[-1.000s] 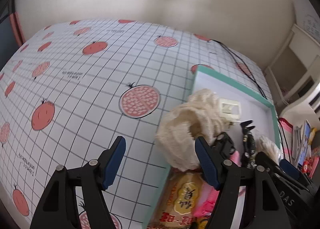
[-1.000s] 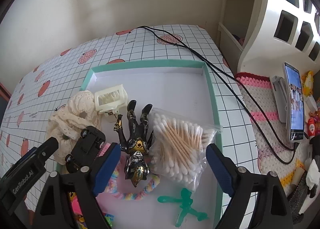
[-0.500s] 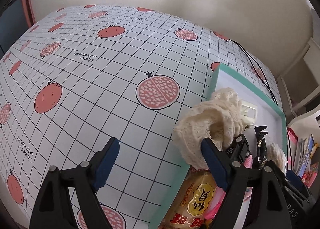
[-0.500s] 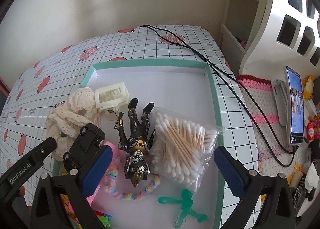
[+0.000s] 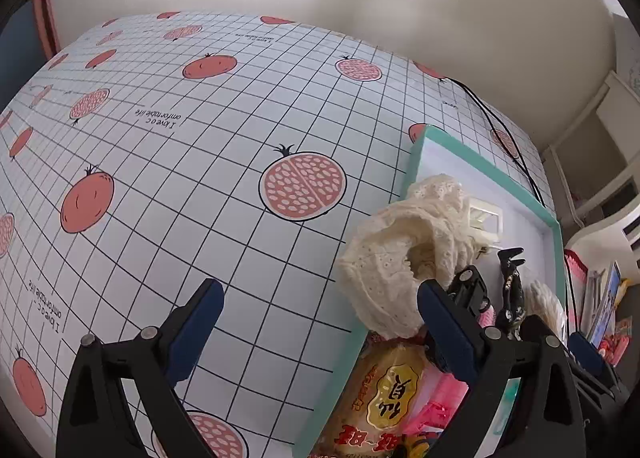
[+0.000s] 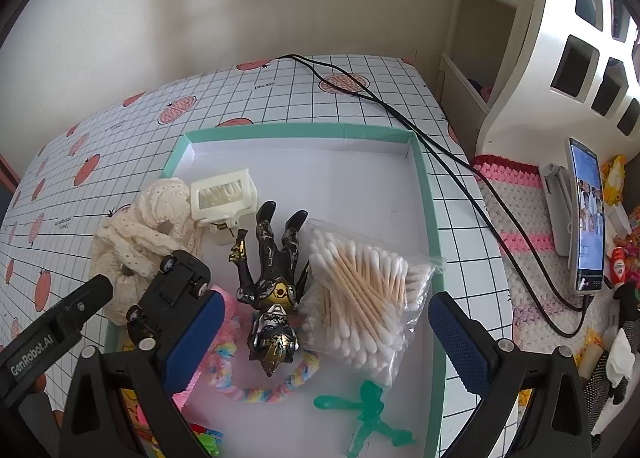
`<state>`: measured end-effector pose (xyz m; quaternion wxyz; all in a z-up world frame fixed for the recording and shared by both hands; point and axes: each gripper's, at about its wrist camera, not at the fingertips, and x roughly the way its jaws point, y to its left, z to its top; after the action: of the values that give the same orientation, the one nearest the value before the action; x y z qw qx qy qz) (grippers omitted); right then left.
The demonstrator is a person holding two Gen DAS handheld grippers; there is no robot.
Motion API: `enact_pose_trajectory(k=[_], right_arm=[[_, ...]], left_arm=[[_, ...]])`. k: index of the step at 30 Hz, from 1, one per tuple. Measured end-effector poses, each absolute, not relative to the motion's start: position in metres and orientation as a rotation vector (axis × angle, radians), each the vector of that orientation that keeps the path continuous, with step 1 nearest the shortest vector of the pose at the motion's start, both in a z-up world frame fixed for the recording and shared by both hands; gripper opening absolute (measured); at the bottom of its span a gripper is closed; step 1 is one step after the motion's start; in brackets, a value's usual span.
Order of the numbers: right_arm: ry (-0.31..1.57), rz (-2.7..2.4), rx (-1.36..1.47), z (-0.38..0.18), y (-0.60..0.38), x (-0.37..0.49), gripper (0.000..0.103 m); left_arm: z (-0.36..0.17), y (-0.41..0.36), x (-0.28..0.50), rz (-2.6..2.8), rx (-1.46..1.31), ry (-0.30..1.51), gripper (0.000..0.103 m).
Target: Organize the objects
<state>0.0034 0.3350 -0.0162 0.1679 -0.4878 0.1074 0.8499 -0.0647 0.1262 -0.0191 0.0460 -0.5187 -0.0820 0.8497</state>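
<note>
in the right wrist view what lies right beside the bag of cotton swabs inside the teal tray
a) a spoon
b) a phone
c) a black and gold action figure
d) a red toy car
c, the black and gold action figure lies flat against the left edge of the bag of cotton swabs, both inside the teal tray.

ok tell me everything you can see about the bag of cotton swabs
The bag of cotton swabs is a clear plastic zip pouch packed with wooden-stemmed, white-tipped swabs lying jumbled, mostly diagonal. It lies flat on the white floor of the teal-rimmed tray, near its right wall. Its left edge touches the black and gold figure. No gripper touches it.
</note>
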Motion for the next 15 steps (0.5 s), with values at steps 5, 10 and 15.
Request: enact_pose_trajectory(k=[5, 10, 15], right_arm=[[0.3, 2.423, -1.389, -0.013, 0.332, 0.003, 0.103], [0.268, 2.42, -1.401, -0.011, 0.327, 0.005, 0.103], [0.258, 2.398, -1.434, -0.012, 0.32, 0.005, 0.103]], left_arm=[[-0.013, 0.122, -0.064, 2.604, -1.563, -0.219, 0.098], [-0.009, 0.114, -0.064, 2.603, -1.557, -0.185, 0.098], [-0.007, 0.107, -0.063, 2.599, -1.575, -0.107, 0.098]])
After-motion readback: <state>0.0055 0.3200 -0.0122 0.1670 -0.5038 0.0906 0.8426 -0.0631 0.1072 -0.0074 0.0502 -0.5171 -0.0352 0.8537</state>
